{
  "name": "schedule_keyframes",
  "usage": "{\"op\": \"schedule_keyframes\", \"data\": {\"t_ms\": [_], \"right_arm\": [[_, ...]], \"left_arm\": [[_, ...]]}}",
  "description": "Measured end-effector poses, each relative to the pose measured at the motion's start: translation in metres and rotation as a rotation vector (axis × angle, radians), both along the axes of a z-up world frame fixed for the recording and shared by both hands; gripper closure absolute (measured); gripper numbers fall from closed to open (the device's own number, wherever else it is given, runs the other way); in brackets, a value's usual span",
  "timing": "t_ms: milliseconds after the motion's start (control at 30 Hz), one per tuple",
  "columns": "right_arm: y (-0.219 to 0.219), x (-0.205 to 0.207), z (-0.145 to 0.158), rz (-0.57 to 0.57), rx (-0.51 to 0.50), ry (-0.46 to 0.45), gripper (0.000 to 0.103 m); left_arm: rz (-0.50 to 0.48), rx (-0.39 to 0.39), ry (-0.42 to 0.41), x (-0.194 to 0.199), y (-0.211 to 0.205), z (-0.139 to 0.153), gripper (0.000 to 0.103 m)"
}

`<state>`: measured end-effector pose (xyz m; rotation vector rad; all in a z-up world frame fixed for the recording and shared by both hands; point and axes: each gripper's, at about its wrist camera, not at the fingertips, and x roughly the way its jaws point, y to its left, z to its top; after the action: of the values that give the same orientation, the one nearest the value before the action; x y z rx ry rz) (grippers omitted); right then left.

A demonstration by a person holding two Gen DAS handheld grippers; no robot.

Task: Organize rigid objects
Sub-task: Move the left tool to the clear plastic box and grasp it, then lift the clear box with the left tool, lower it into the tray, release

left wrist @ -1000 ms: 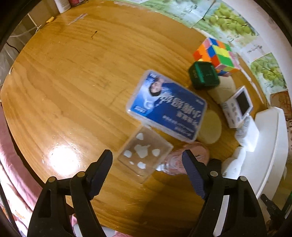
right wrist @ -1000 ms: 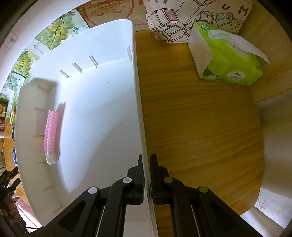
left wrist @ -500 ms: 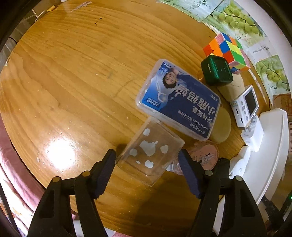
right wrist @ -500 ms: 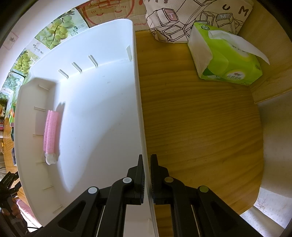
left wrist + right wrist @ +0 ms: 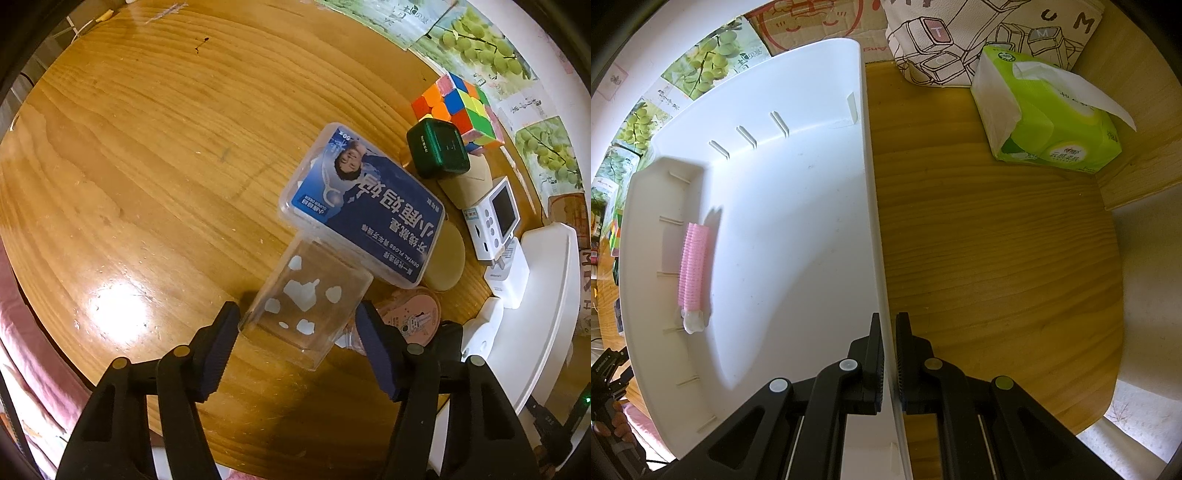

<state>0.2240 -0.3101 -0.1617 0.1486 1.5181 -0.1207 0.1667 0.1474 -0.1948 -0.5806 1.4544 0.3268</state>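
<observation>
Clear box [image 5: 306,302] hides most of pink round item [image 5: 413,317].

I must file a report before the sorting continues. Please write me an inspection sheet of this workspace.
Surface: round wooden table, bare on the left, glare spot near the front.
Job's things: clear box; dental floss box; puzzle cube; green case; white bin holding a pink roller.
Clutter: tissue pack, printed bag.
Tongs: left tongs closing around the clear box, pads not yet pressing; right tongs shut on the bin's wall.
Cables: thin white one at the table's far left edge.
Surroundings: grape posters, cardboard box.
</observation>
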Motion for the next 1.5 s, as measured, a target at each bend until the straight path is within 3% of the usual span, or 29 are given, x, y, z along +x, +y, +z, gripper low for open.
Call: {"op": "schedule_keyframes", "data": {"t_ms": [433,700,1133,1500], "right_arm": [[0.0,-0.001,0.002,0.003,0.002,-0.004,0.096],[0.0,-0.004,0.003,0.013,0.008,-0.011,0.096],[-0.006,-0.02,0.005,0.01,0.045,-0.037,0.098],[-0.022,-0.034,0.003,-0.014,0.062,-0.053,0.098]], "left_arm": [[-0.014,-0.001,-0.057,-0.004,0.003,0.028,0.039],[-0.078,0.017,-0.135,-0.005,-0.016,0.056,0.039],[-0.324,0.028,-0.312,0.009,-0.084,0.107,0.039],[-0.603,0.008,-0.384,0.009,-0.157,0.129,0.04]]}}
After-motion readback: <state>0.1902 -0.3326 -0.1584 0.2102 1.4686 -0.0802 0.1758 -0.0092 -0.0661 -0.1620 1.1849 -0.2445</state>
